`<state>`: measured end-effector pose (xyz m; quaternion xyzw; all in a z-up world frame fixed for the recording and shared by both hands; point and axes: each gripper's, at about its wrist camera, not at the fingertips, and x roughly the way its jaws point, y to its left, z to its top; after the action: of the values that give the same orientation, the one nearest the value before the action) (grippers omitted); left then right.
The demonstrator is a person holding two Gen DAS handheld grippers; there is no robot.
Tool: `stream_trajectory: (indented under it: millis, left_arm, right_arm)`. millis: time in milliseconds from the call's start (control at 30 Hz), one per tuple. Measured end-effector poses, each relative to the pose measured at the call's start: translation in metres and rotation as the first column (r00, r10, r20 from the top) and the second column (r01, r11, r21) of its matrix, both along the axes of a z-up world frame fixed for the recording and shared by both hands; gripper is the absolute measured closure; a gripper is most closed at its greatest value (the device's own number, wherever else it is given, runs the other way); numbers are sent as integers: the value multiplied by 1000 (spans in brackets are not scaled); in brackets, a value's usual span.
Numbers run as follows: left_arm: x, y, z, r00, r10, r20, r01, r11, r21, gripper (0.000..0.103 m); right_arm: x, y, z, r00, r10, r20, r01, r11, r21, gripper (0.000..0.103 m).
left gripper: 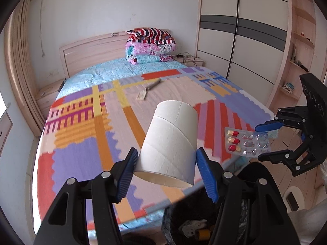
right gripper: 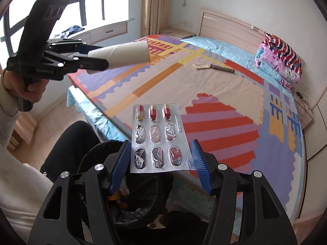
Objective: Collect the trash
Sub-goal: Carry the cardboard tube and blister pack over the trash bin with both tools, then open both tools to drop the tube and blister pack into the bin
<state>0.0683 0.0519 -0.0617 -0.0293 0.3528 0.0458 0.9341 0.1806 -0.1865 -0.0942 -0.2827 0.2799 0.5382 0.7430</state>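
My left gripper (left gripper: 166,173) is shut on a white cardboard paper-roll tube (left gripper: 169,143) and holds it in the air over the bed's edge; the tube also shows in the right wrist view (right gripper: 122,54). My right gripper (right gripper: 160,163) is shut on a silver pill blister pack (right gripper: 158,137) with three red-and-yellow capsules left; the pack shows in the left wrist view (left gripper: 246,143) too. A black-lined trash bin (right gripper: 130,204) with some rubbish in it stands on the floor below both grippers, also visible in the left wrist view (left gripper: 190,224).
The bed (left gripper: 85,143) carries a colourful patterned blanket. A small flat box (left gripper: 142,96) and a dark stick-like object (left gripper: 154,84) lie on it. Folded quilts (left gripper: 151,45) sit by the headboard. A wardrobe (left gripper: 245,40) stands right, and a window (right gripper: 61,4) left.
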Motion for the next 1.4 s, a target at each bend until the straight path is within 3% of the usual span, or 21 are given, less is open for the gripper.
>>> stream_trajectory:
  millis: [167,500,800,967,1067,1400]
  left_arm:
    - [-23,-19,-22,999,-20,-36,19,1000,-22,46]
    - [-49,-48,-83,981,-69,-181,52,994,-96,47]
    - [-45,-62,-147,939,-111,-325,63,986,-156,47]
    - [-36,-63,-176,911,-111,-397,61,989,-136,47]
    - [-31,-68,-188,894,-108,-435,74,993,-93,47]
    - [-16,-71,-206,870,-134,-474,84,988,-126,46]
  right_arm:
    - [-19,-9,-23,998,12,-57,-14,1000,-22,44]
    - [-37,-9,-81,981,19,-192,-38,994,-100,43]
    - [-39,5,-134,969,-8,-248,-42,980,-195,43]
    - [-39,14,-160,970,-19,-243,-45,966,-255,43]
    - [-39,21,-172,968,-15,-249,-58,956,-286,43]
    - [-28,33,-196,957,-54,-285,-41,948,-316,43]
